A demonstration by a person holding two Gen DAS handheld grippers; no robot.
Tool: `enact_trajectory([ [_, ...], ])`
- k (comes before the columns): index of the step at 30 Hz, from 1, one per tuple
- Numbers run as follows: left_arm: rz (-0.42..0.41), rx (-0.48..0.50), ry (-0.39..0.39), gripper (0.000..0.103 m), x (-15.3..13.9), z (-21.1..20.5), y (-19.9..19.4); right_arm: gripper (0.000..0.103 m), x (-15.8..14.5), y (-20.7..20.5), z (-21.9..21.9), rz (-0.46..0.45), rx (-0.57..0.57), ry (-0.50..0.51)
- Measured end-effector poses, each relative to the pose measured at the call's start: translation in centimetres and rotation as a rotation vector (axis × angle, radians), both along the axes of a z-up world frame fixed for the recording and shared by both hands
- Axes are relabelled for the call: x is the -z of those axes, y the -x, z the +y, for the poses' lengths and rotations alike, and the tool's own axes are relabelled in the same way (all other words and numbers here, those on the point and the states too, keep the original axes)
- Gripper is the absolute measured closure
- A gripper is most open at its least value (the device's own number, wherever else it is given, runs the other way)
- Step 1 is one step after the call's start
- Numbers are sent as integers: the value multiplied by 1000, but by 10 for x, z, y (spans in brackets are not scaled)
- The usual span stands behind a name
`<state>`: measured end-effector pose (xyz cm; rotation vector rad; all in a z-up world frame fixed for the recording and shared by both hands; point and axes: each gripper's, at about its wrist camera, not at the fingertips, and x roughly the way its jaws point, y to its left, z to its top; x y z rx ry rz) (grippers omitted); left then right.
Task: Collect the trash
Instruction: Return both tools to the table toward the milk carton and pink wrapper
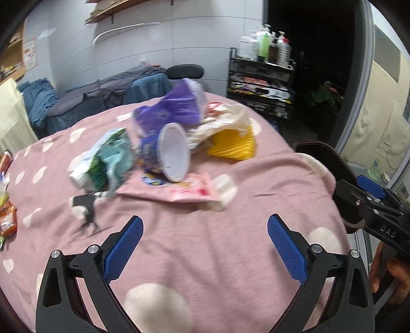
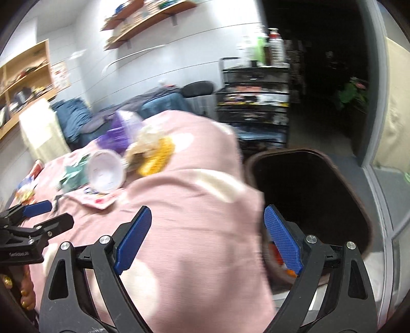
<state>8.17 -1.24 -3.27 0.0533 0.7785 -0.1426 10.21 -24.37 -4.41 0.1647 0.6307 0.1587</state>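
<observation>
Pink cloth with pale spots (image 1: 205, 205) covers a round table, and a heap of trash lies at its middle and far side. Behind it are a grey wall with wooden shelves (image 1: 123, 10), a couch piled with blue and grey laundry (image 1: 107, 87), and a black cart (image 1: 261, 84) topped with bottles at the far right.

Nearest in the heap, a blue cup (image 1: 166, 151) lies on its side, long axis running left to right, its white open mouth turned toward the near right. Just behind it a purple cup (image 1: 176, 105) also lies tipped, its wide mouth pointing far right. Left of the blue cup sits a crumpled green and white carton (image 1: 102, 161). To the right lie crumpled white wrappers (image 1: 223, 123) over a yellow mesh piece (image 1: 233, 143). A flat pink packet (image 1: 192, 189) lies on the cloth just in front of the blue cup, and small wrappers (image 1: 7, 217) sit at the far left edge.

A dark bin (image 2: 307, 194) stands beside the table at the right, its mouth open upward, something orange low inside it.

Over bare cloth on the near side, the left gripper (image 1: 205, 240) has its jaws spread wide and holds nothing. With jaws likewise wide and empty, the right gripper (image 2: 207, 235) hangs above the table's right edge, one finger over the bin's rim.
</observation>
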Motion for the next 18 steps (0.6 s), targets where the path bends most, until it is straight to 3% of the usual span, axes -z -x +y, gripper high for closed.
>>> enact_trajectory([
  [12, 32, -207, 17, 6, 7, 109, -10, 14, -12, -31, 87, 16, -259, -4],
  [18, 64, -251, 54, 6, 14, 143, -20, 14, -6, -45, 135, 63, -380, 92],
])
